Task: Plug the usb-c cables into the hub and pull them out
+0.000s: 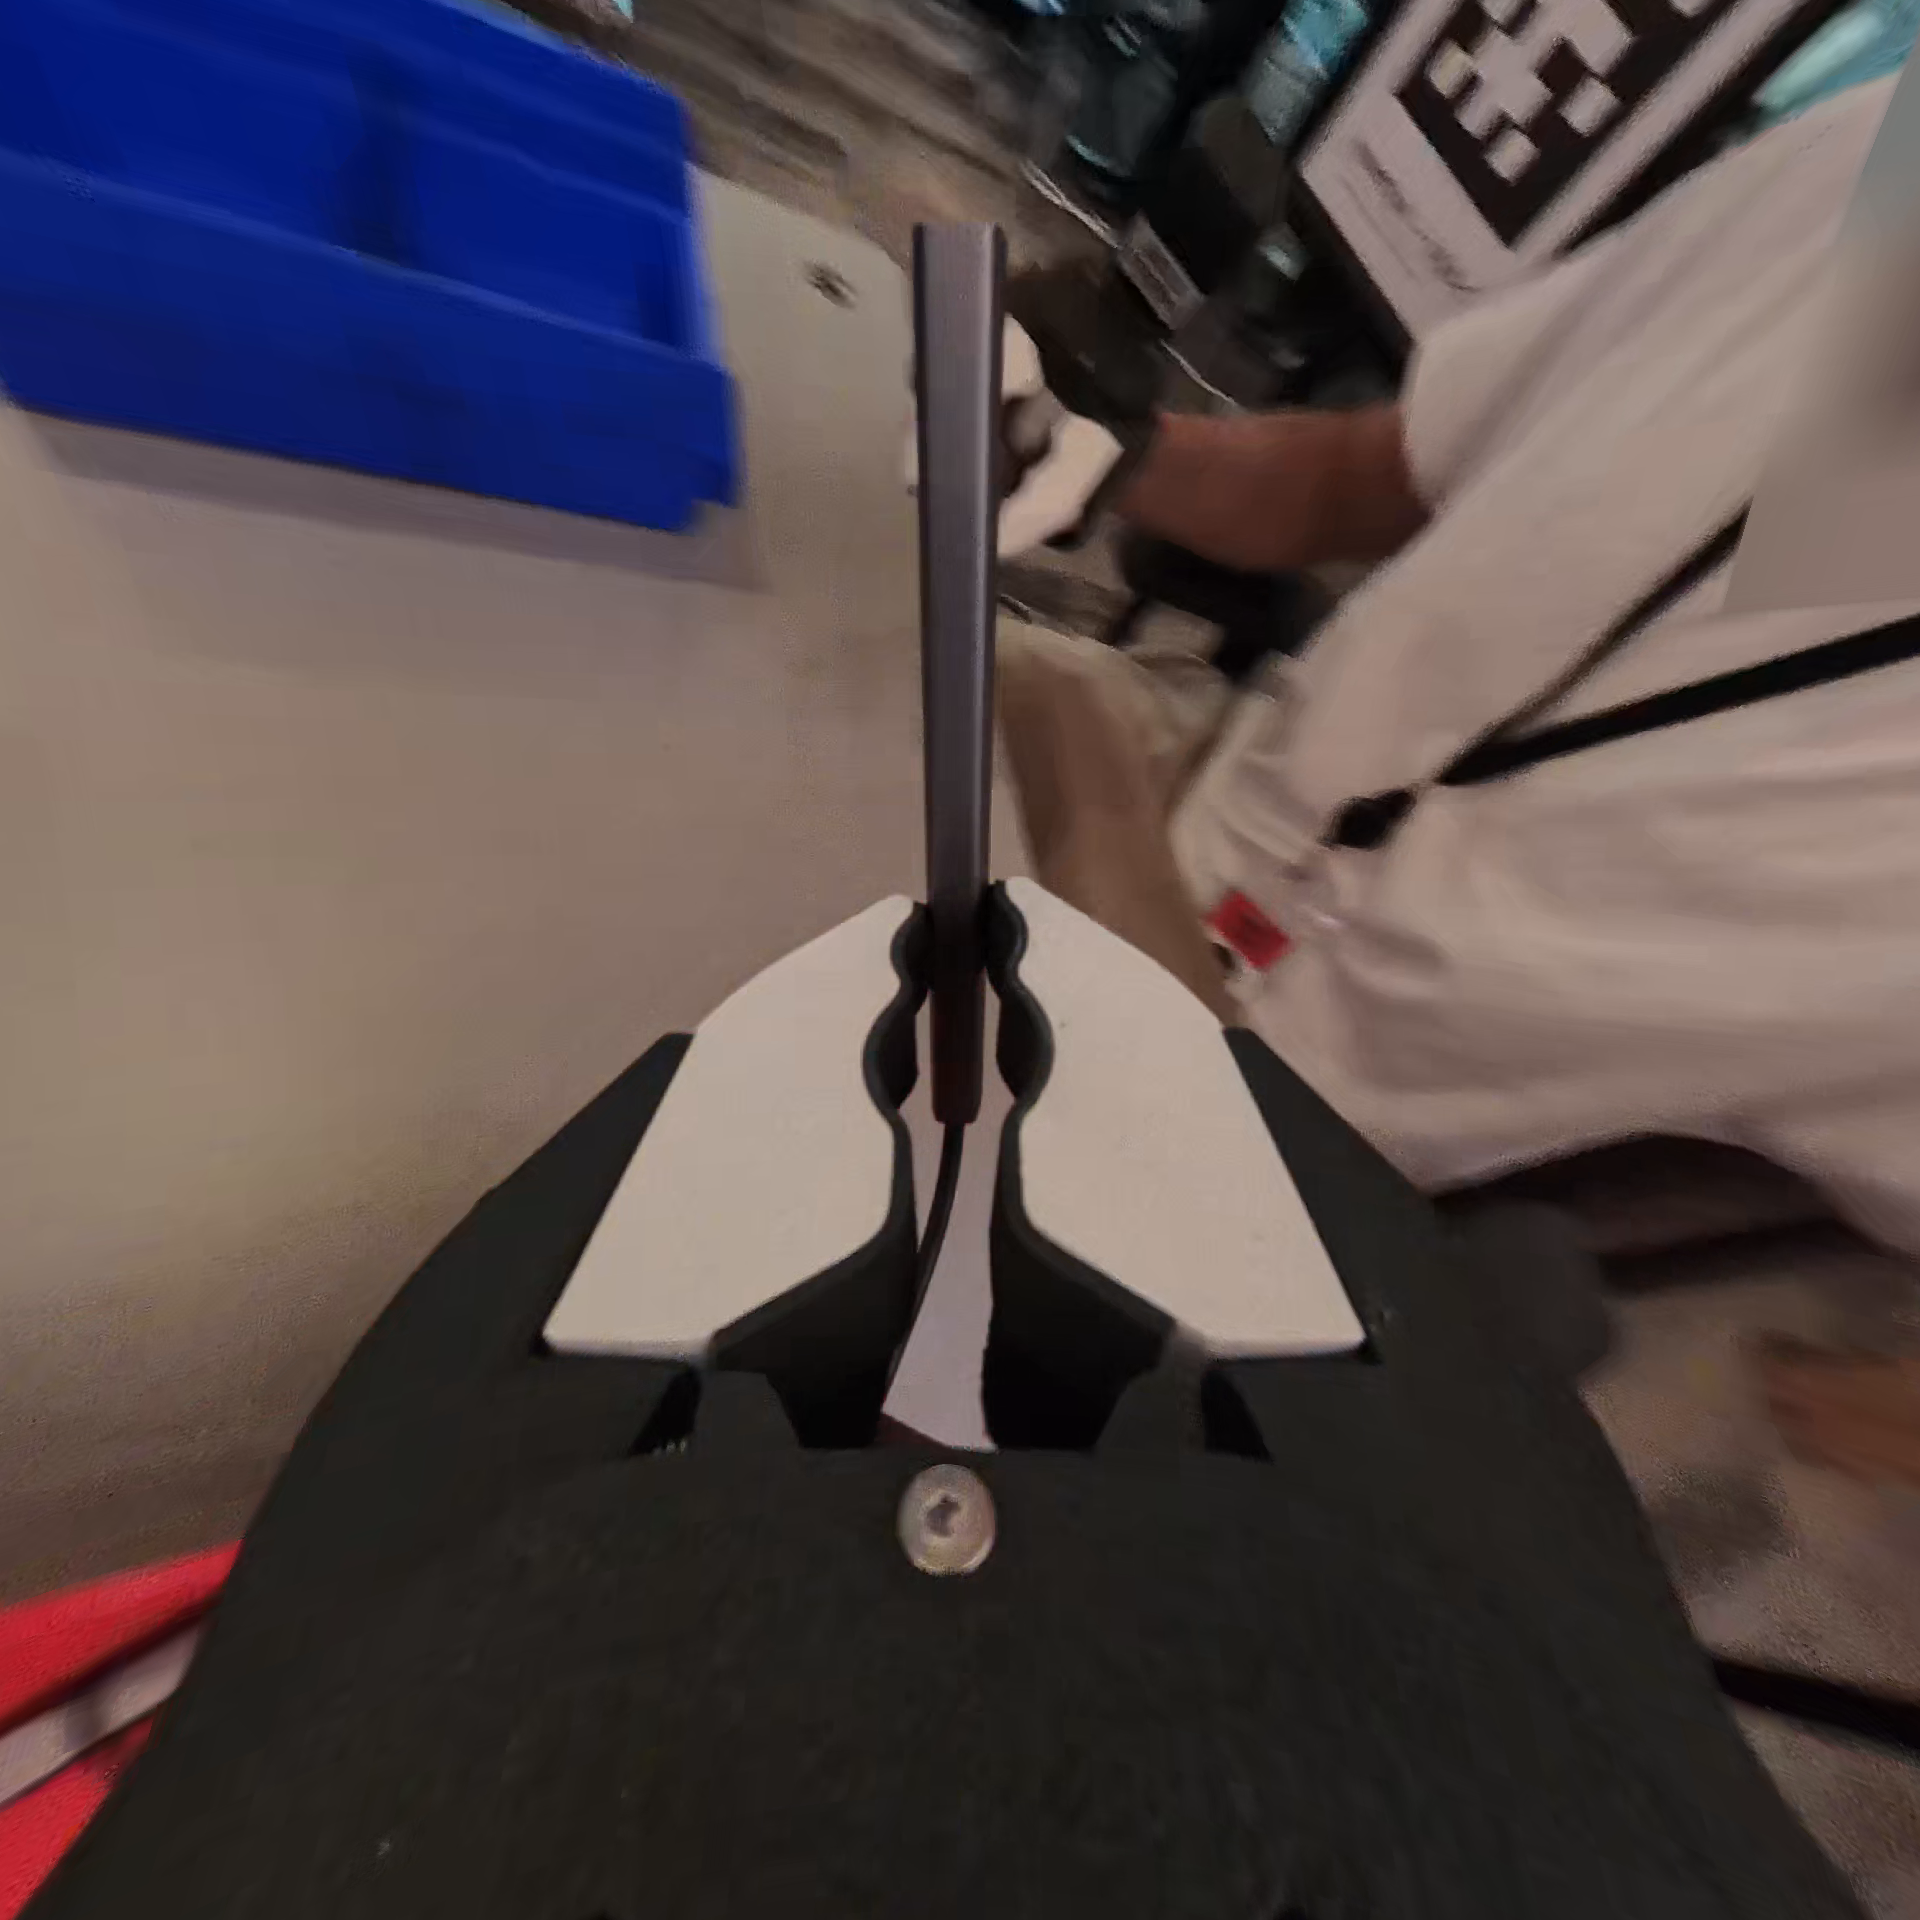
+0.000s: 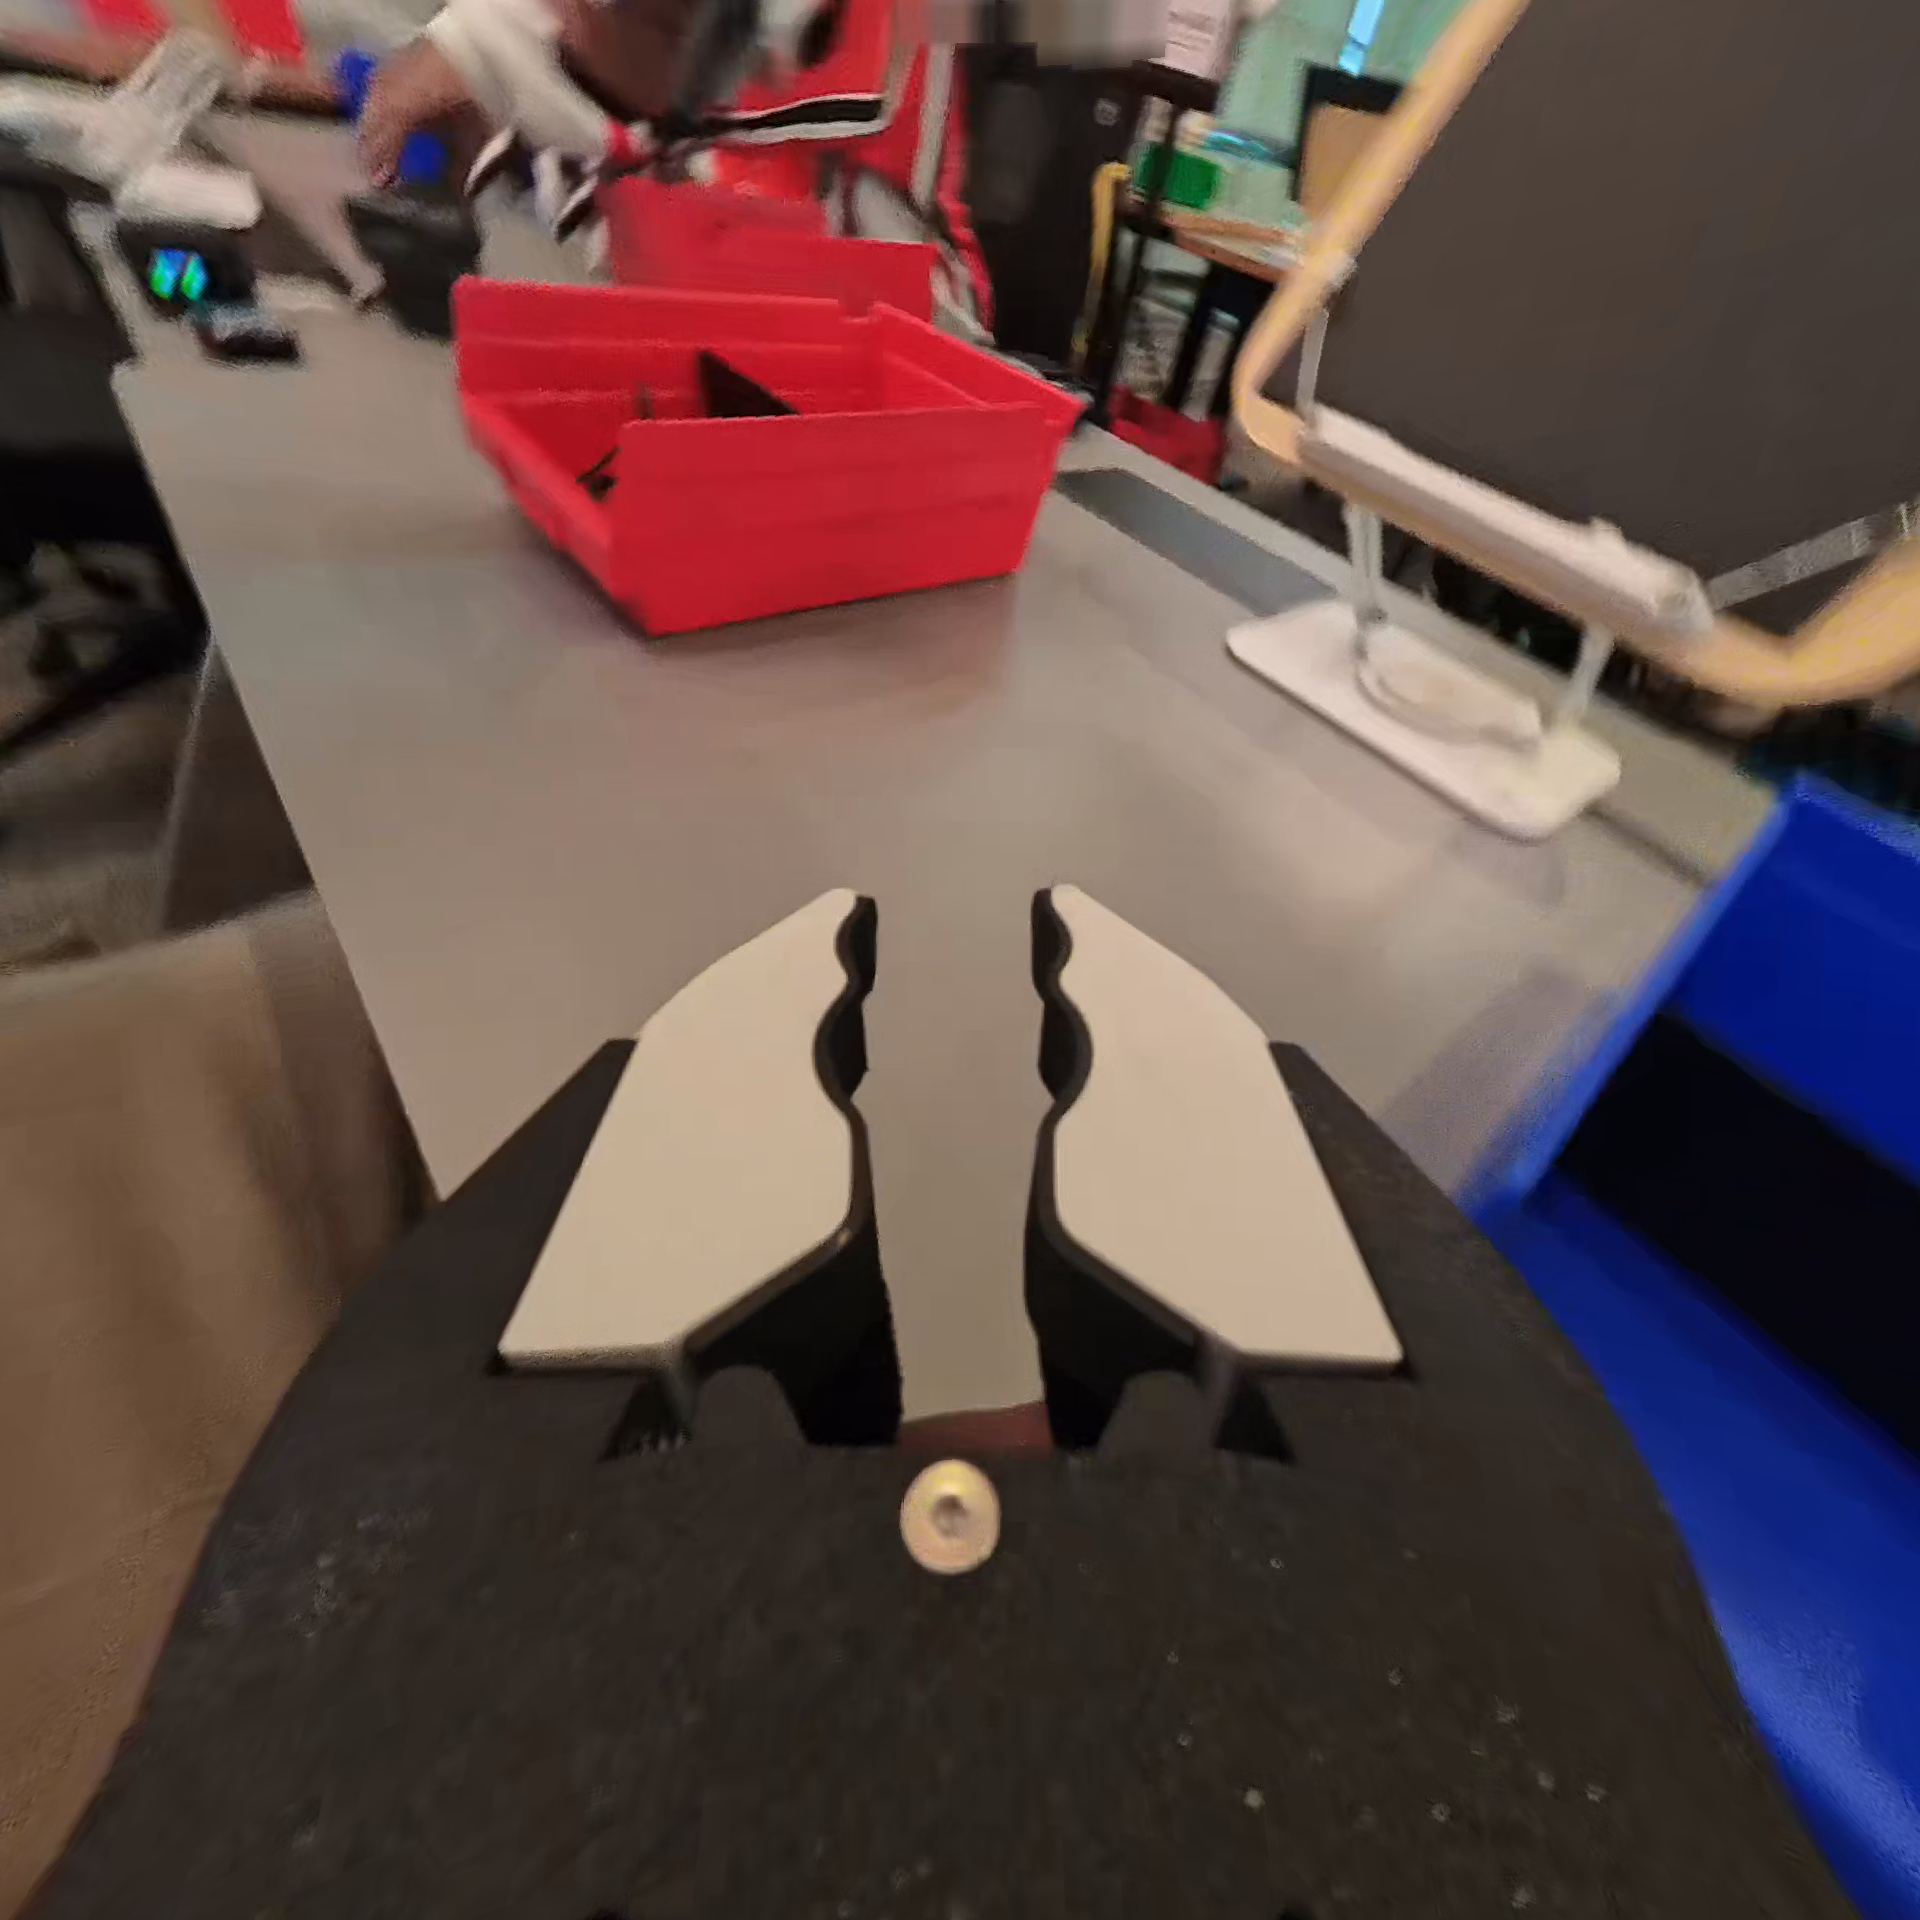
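Firstly, one hub [image 1: 954, 582]: a thin, flat, dark grey slab seen edge-on, standing out forward from the left gripper [image 1: 958, 902], its near end pinched between the fingertips. The jaws are closed tight on that end. One thin black cable [image 1: 935, 1205] leaves the hub's near end and runs back between the fingers [image 1: 769, 1122] toward the gripper body. No plug ends can be made out in the left wrist view; motion blur hides detail.

One right gripper [image 2: 954, 914]: jaws apart, nothing between them, the bare grey table [image 2: 623, 790] showing through the gap. It hangs above the table.

Bins, counted per view:
- Left wrist view: one blue bin [image 1: 343, 281] on the table [image 1: 312, 831] at upper left; one red item [image 1: 73, 1662] at the lower left corner, kind unclear.
- Right wrist view: one red bin [image 2: 748, 457] ahead on the table, with small dark items inside, too blurred to name; a second red bin [image 2: 748, 234] just behind it; one blue bin [image 2: 1766, 1039] at the right edge.

One white stand [image 2: 1434, 707] with a flat base sits on the table at right.

Persons: one in a white top [image 1: 1610, 727] at right in the left wrist view; one in a red top [image 2: 883, 125] beyond the red bins in the right wrist view.
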Demonstrator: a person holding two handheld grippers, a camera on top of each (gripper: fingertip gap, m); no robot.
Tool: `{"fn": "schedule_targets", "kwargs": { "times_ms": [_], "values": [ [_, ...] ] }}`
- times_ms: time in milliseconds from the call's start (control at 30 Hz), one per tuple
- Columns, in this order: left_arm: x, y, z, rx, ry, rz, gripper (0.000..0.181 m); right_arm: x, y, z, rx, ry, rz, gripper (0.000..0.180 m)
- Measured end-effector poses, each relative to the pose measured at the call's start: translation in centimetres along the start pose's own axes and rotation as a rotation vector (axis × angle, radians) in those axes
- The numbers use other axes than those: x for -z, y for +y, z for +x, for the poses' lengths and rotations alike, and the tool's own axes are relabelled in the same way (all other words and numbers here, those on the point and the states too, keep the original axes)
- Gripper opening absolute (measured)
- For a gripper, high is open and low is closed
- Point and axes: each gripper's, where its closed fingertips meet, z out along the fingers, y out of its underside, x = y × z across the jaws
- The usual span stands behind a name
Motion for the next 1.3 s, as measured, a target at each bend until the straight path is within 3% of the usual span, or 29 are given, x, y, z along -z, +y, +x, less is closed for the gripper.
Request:
{"fn": "schedule_targets", "kwargs": {
  "times_ms": [167,300,500,700,1033,1200,1300],
  "values": [
    [-5.9,1.4,3.1,0.216,0.37,-0.302,0.009,-3.5,-3.5,-1.0,0.481,0.065,0.039,0.034],
    [-9.1,1.9,3.6,0.333,0.534,-0.467,0.009,-5.0,-6.1,-1.7,0.91,0.167,0.135,0.036],
    [-12.4,2.6,3.6,0.422,0.67,-0.651,0.009,-5.5,-6.8,-2.4,1.272,0.177,0.195,0.036],
    [-14.2,2.1,3.0,0.426,0.726,-0.731,0.009,-6.3,-5.5,-3.4,1.38,0.129,0.233,0.026],
    [-13.8,3.5,3.0,0.432,0.778,-0.862,0.01,-6.9,-5.5,-4.3,1.466,0.082,0.318,0.009],
    [-13.7,3.1,0.7,0.387,0.654,-0.802,0.015,-7.3,-4.8,-4.0,1.345,0.063,0.259,0.009],
    [-13.4,0.3,-2.4,0.354,0.48,-0.618,0.012,-8.1,-3.9,-2.4,1.18,0.081,0.208,0.009]
  ]
}}
